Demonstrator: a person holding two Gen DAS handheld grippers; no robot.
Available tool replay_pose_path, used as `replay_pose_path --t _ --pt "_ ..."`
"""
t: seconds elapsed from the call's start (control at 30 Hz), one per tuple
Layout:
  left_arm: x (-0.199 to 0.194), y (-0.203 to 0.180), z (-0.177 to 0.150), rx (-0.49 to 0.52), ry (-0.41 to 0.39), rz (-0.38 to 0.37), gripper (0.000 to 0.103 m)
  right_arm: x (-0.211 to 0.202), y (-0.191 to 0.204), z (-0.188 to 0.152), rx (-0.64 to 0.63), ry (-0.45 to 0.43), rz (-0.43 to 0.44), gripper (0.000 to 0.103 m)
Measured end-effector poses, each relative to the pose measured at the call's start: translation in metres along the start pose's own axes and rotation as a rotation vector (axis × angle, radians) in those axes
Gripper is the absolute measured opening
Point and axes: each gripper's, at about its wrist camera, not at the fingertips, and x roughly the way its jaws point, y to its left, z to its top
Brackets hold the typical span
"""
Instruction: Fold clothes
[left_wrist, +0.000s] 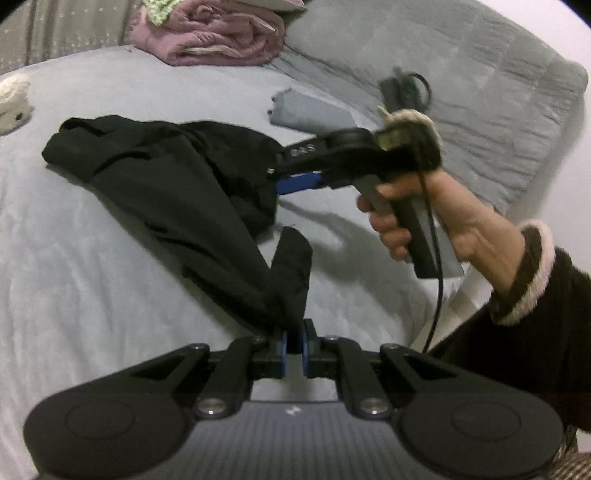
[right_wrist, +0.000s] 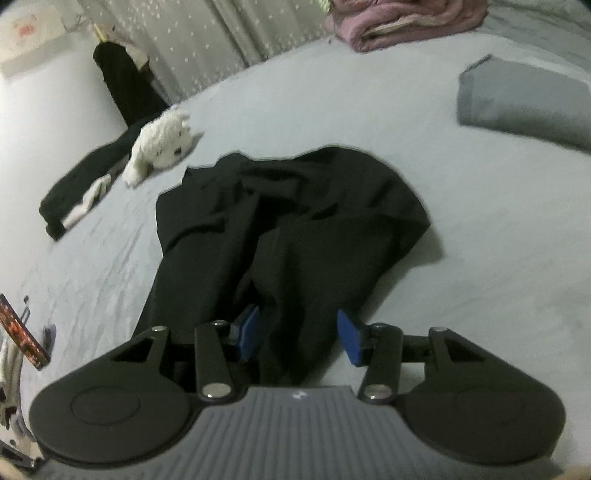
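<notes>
One black garment stretches lengthwise from left tongs.

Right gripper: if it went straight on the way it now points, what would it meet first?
The black garment: the open right gripper already has a fold of it between its pads, and more of the cloth lies directly ahead.

The pink blanket is cut off by the top edge in both views.
</notes>
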Motion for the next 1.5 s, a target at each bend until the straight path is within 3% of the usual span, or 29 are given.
replay_pose_path --t 0.03,0.1,0.13,0.17,0.27,0.5,0.6,0.8,0.87,0.97,1.17,1.5 --pt "0.001 0.003 0.0 -0.01 0.013 -0.005 0.008 0.004 0.001 -0.001 -0.008 0.01 -0.008 0.048" --pt "0.005 0.011 0.0 -0.041 0.038 -0.019 0.009 0.009 0.003 -0.004 -0.031 0.024 -0.028 0.026" --pt "0.006 0.014 0.001 -0.055 0.047 -0.026 0.01 0.011 0.003 -0.005 -0.045 0.028 -0.039 0.006" --pt "0.007 0.017 0.003 -0.07 0.054 -0.031 0.017 0.013 0.003 -0.007 -0.057 0.032 -0.05 0.004" --pt "0.006 0.026 0.007 -0.1 0.06 -0.023 0.06 0.005 0.0 -0.005 -0.05 0.027 -0.054 0.004" --pt "-0.003 0.051 0.018 -0.191 -0.007 0.064 0.065 -0.01 -0.006 -0.004 -0.072 0.022 -0.107 0.004" --pt "0.0 0.064 0.022 -0.245 -0.022 0.125 0.068 -0.007 -0.01 -0.002 -0.061 0.048 -0.111 0.004" --pt "0.01 0.088 0.035 -0.329 -0.05 0.271 0.073 -0.011 -0.008 0.005 -0.058 0.027 -0.112 0.02" --pt "0.015 0.094 0.041 -0.347 -0.062 0.322 0.076 -0.012 -0.003 0.009 -0.075 0.004 -0.126 0.041" --pt "0.024 0.103 0.052 -0.365 -0.071 0.41 0.079 -0.013 0.006 0.014 -0.109 -0.033 -0.139 0.044" --pt "0.039 0.129 0.067 -0.484 -0.088 0.424 0.079 -0.007 0.028 0.021 -0.168 -0.082 -0.149 0.051" --pt "0.044 0.163 0.087 -0.569 -0.143 0.48 0.079 0.041 0.068 0.058 -0.282 -0.109 -0.104 0.052"
